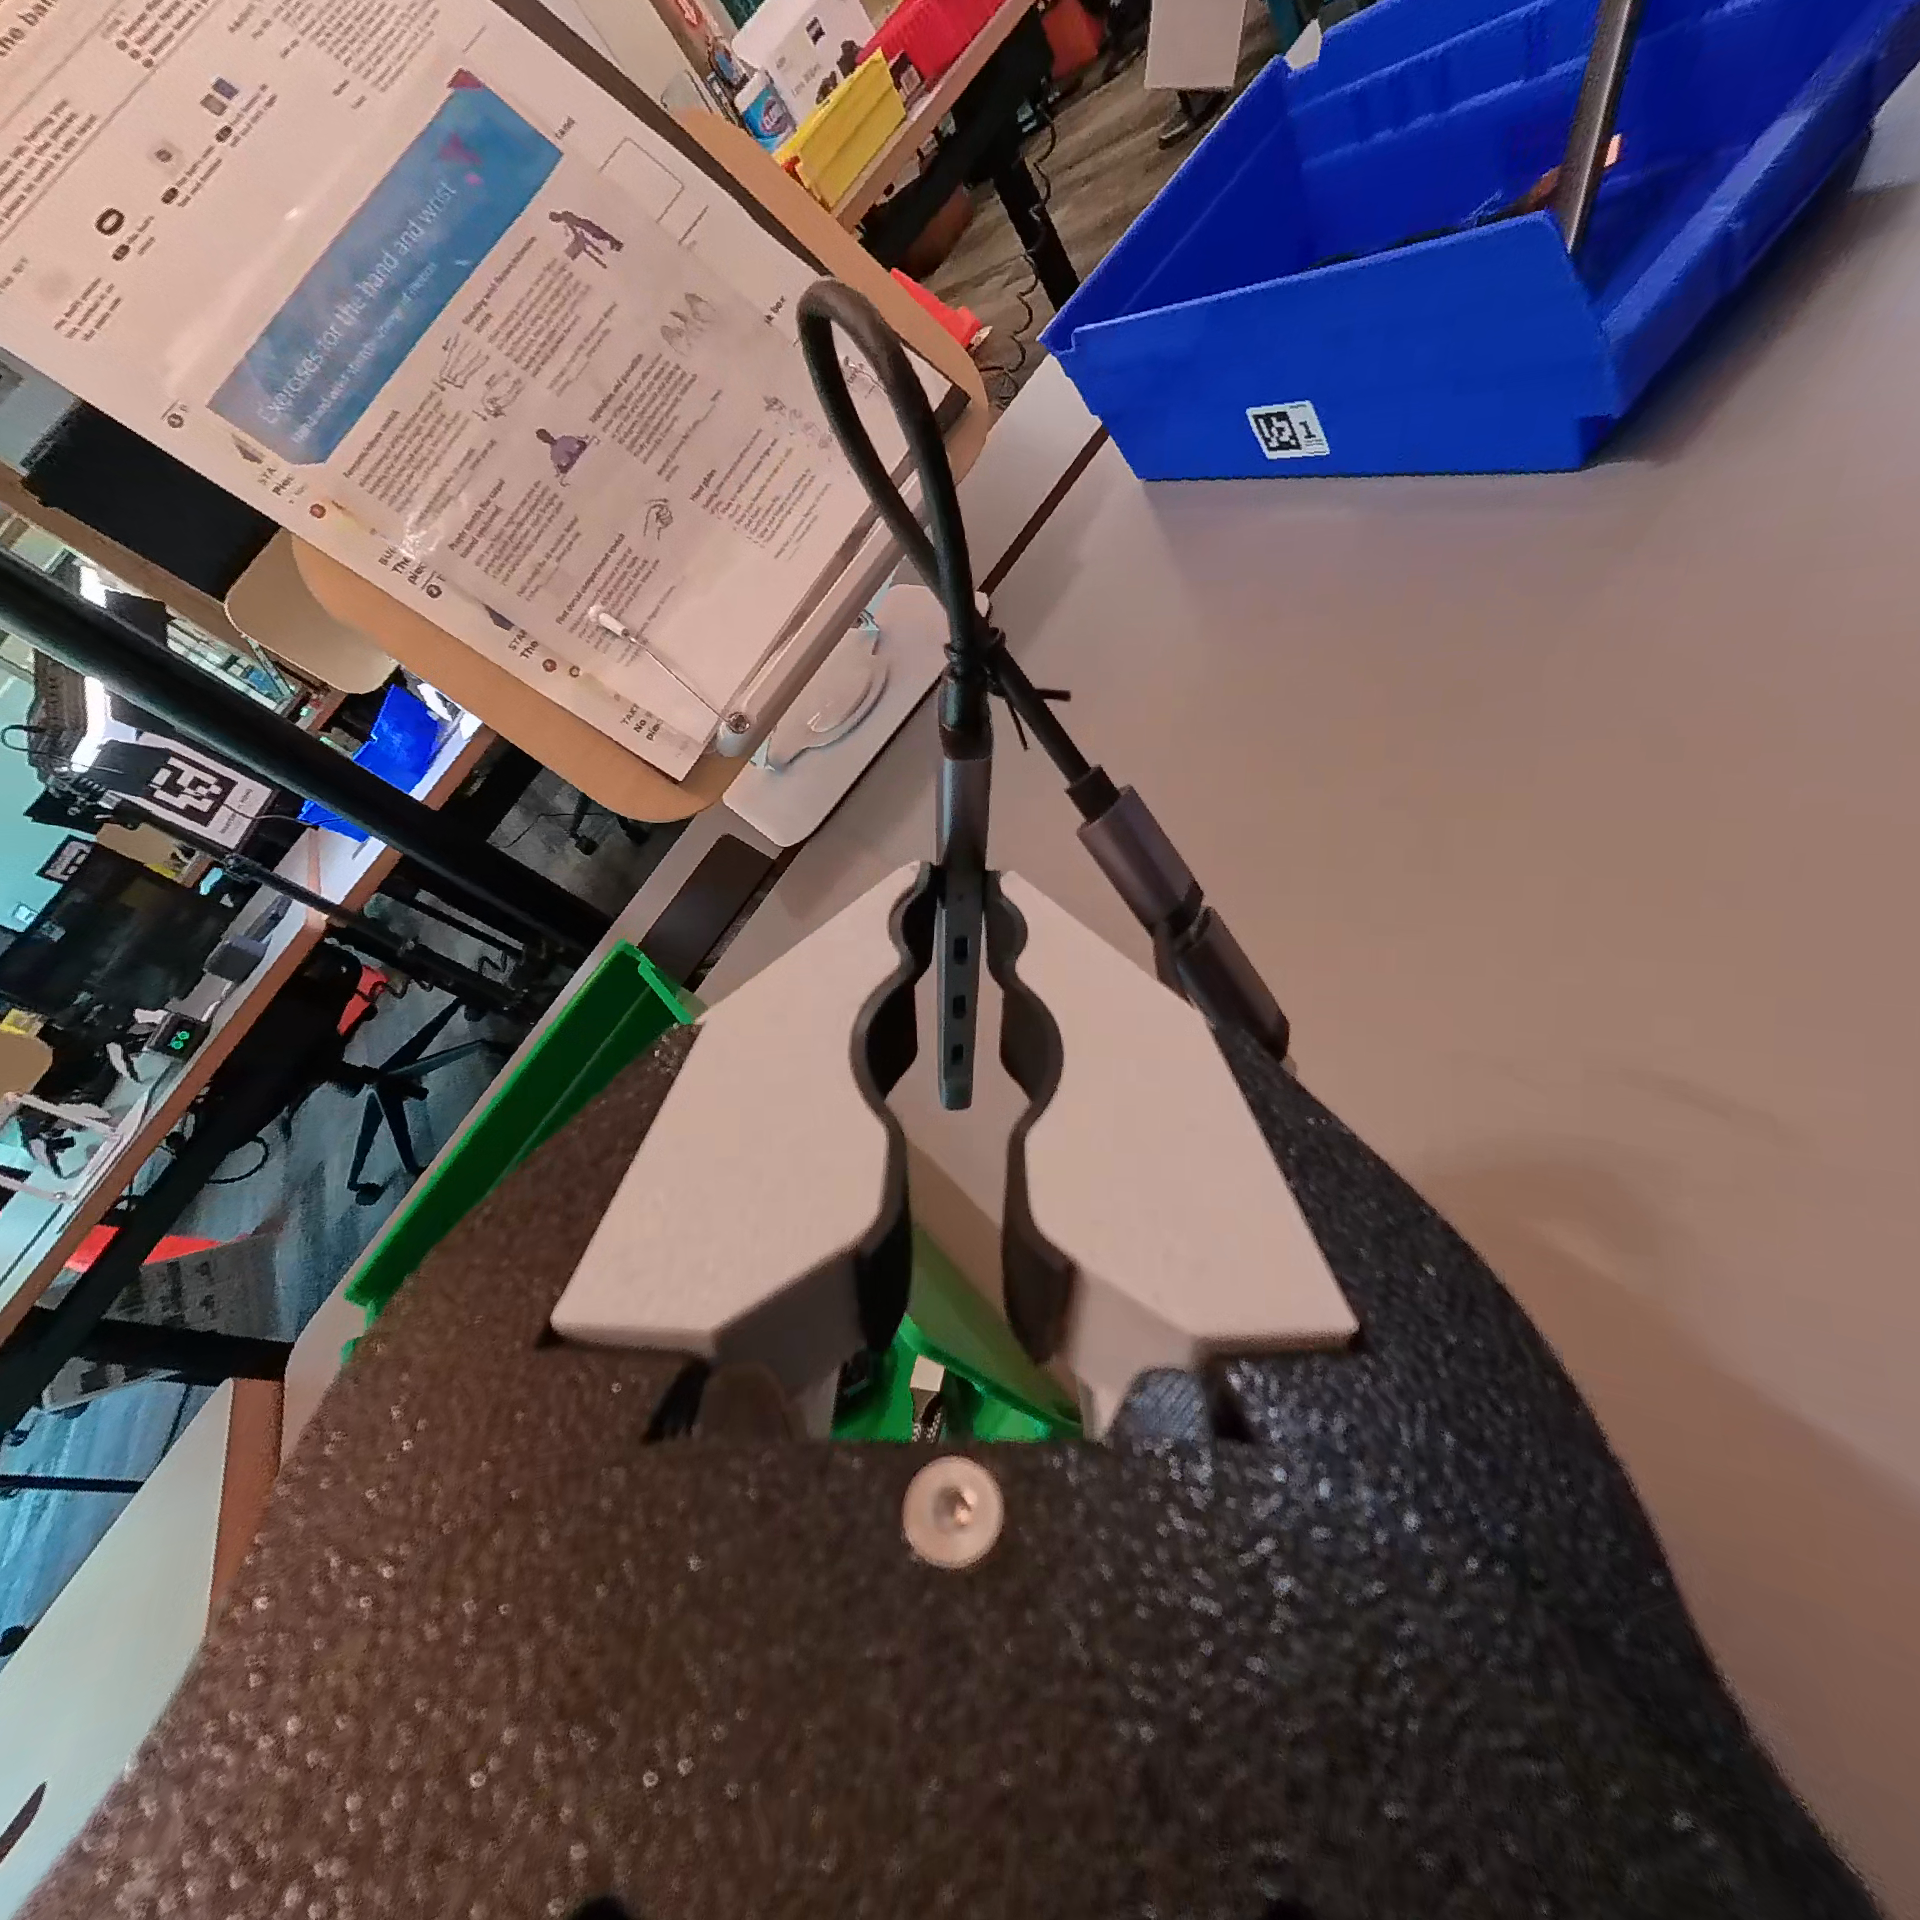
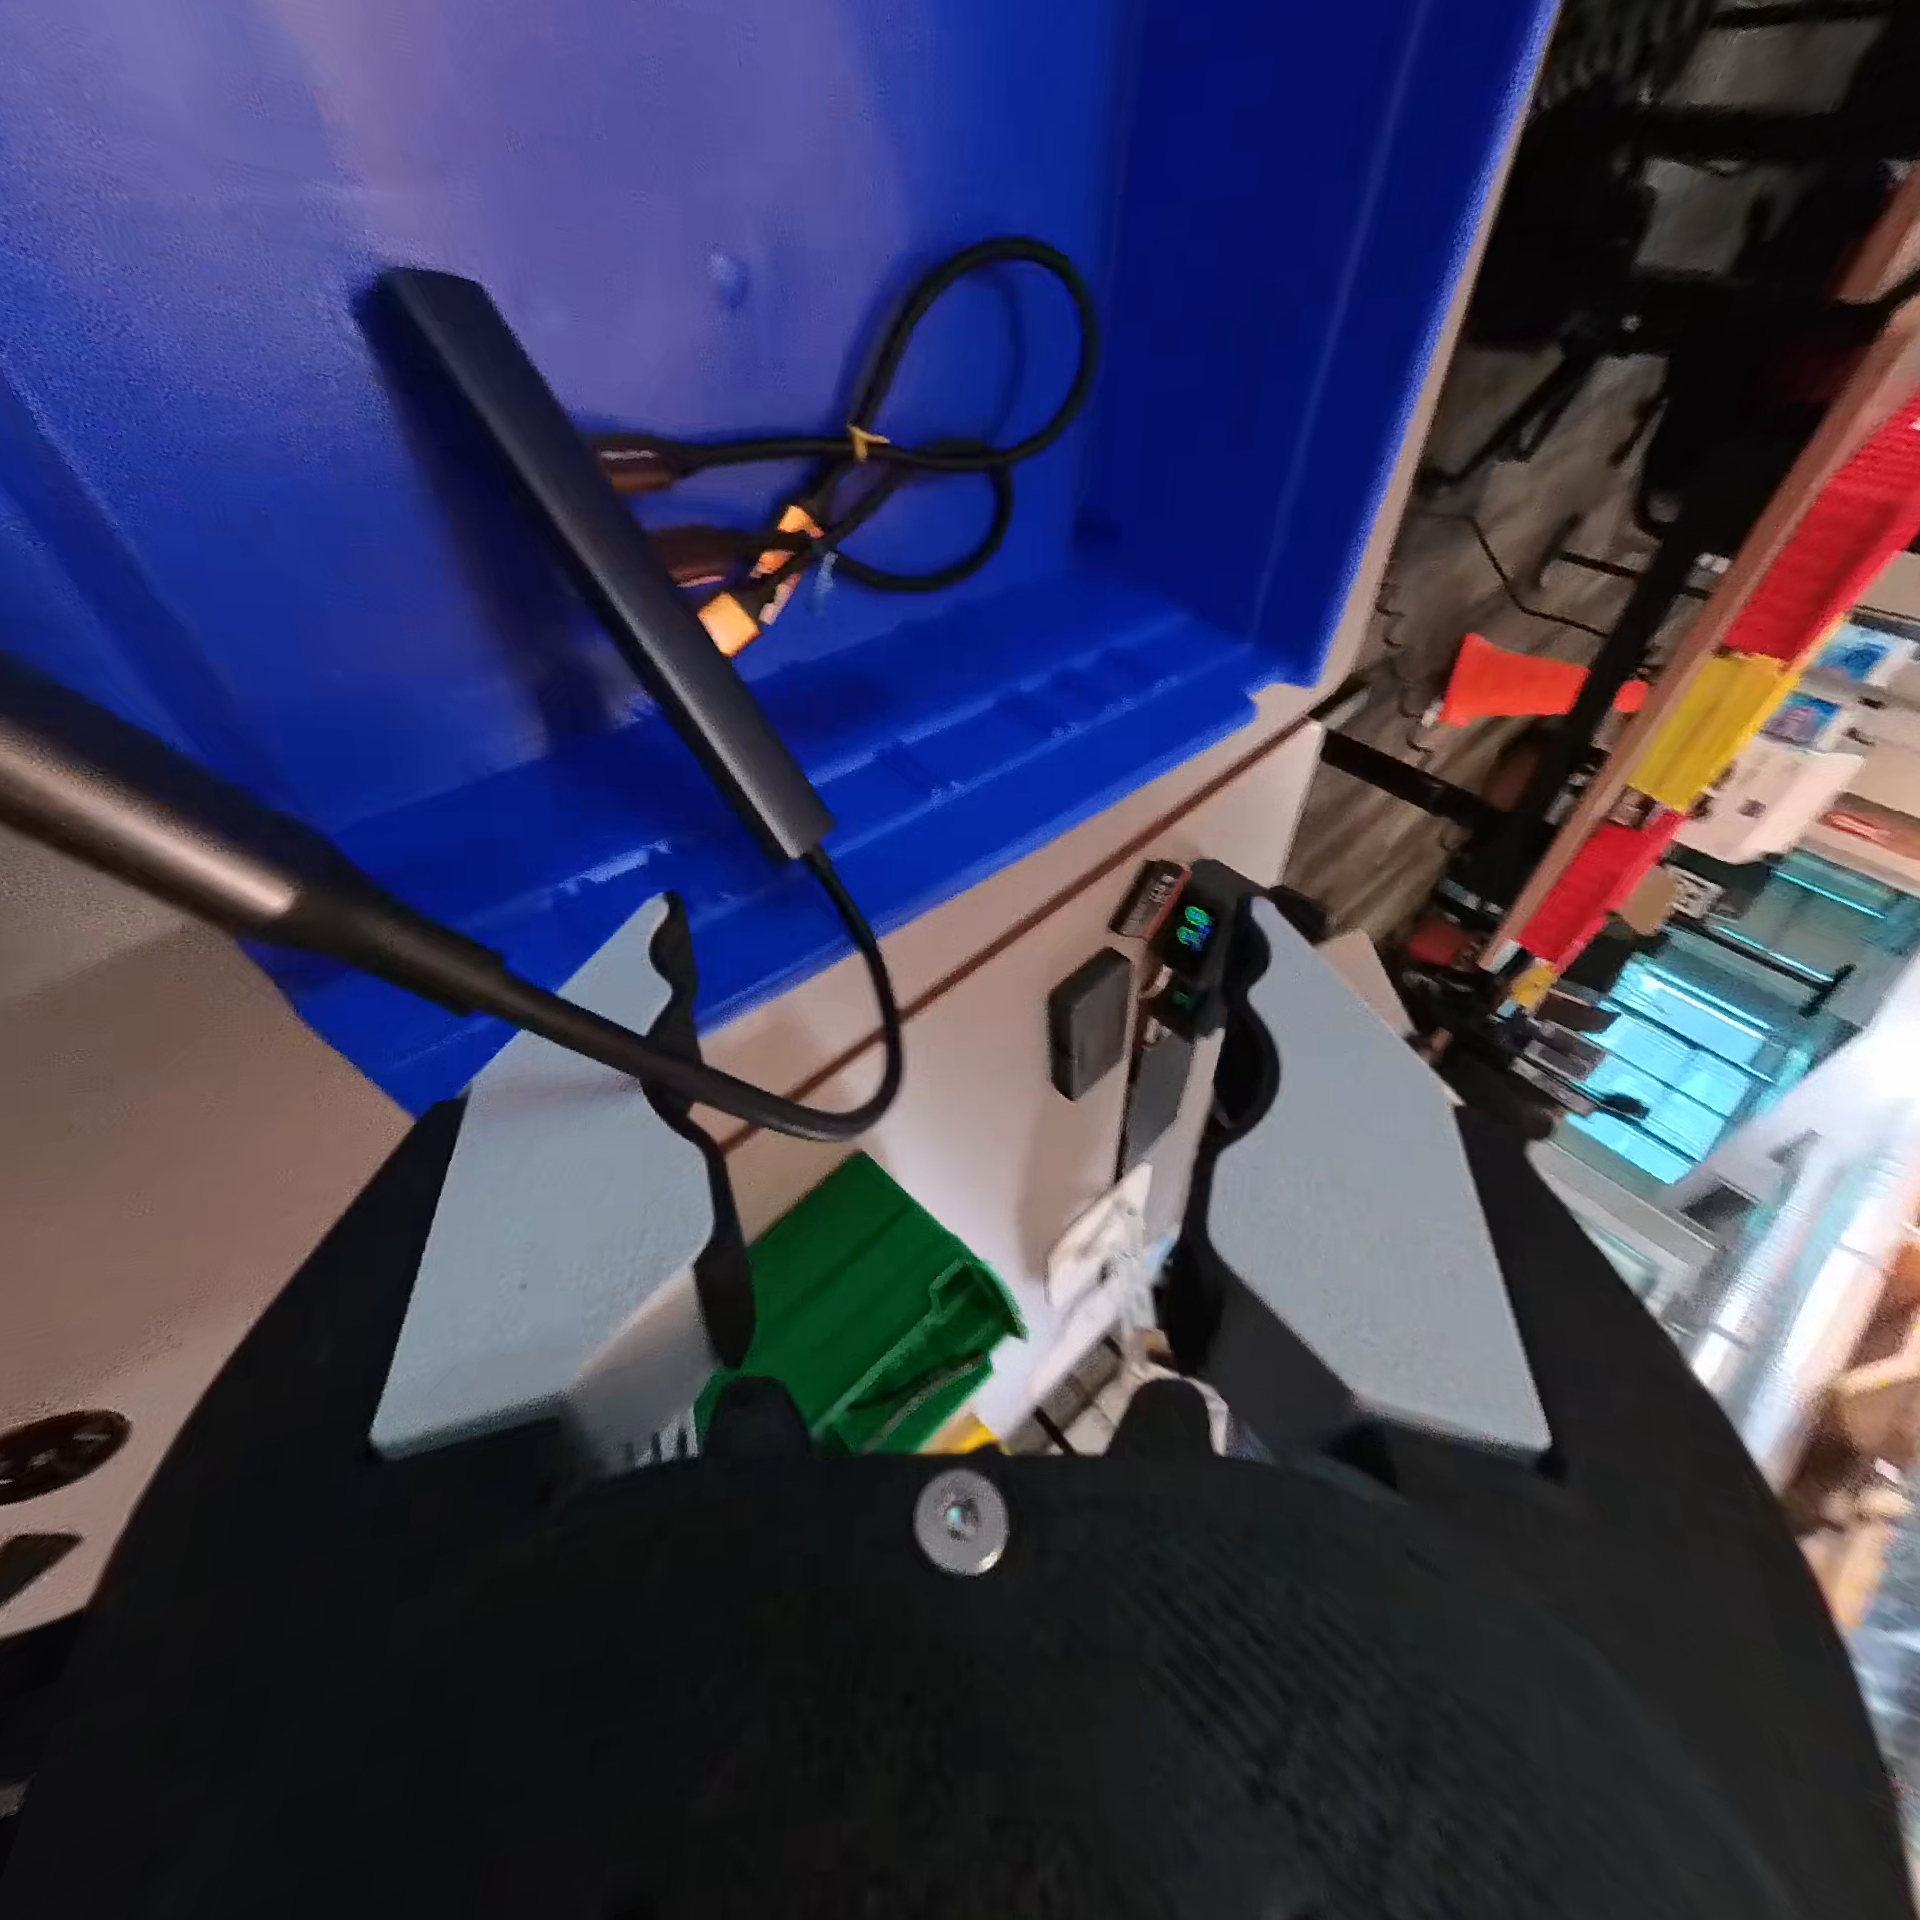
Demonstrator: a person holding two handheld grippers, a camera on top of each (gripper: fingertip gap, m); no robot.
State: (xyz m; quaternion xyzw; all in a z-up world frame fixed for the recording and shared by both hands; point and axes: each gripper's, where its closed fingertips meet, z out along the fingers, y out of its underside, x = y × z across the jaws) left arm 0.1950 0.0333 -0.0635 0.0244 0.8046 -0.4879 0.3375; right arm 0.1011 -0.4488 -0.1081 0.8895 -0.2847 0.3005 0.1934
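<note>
In the left wrist view my left gripper (image 1: 956, 894) is shut on a slim dark grey hub (image 1: 958, 997), held edge-on with its ports showing. The hub's black cable (image 1: 862, 416) loops upward, tied at the base. Its grey plug (image 1: 1174, 904) hangs to the right over the table. In the right wrist view my right gripper (image 2: 956, 935) is open and empty. A second dark hub (image 2: 603, 561) leans inside the blue bin (image 2: 1299, 312). Its cable (image 2: 883, 1039) curves over the bin's rim and crosses my left finger (image 2: 561, 1174) to a grey plug (image 2: 145, 831).
Black cables with orange plugs (image 2: 769, 582) lie in the bin. The bin (image 1: 1351, 343) stands at the table's far right. A stand with a laminated sheet (image 1: 468, 364) is at the left. A green block (image 2: 873, 1299), a small black box (image 2: 1086, 1023) and a device with green digits (image 2: 1195, 930) are on the table. Left tips to right tips: about 50 cm.
</note>
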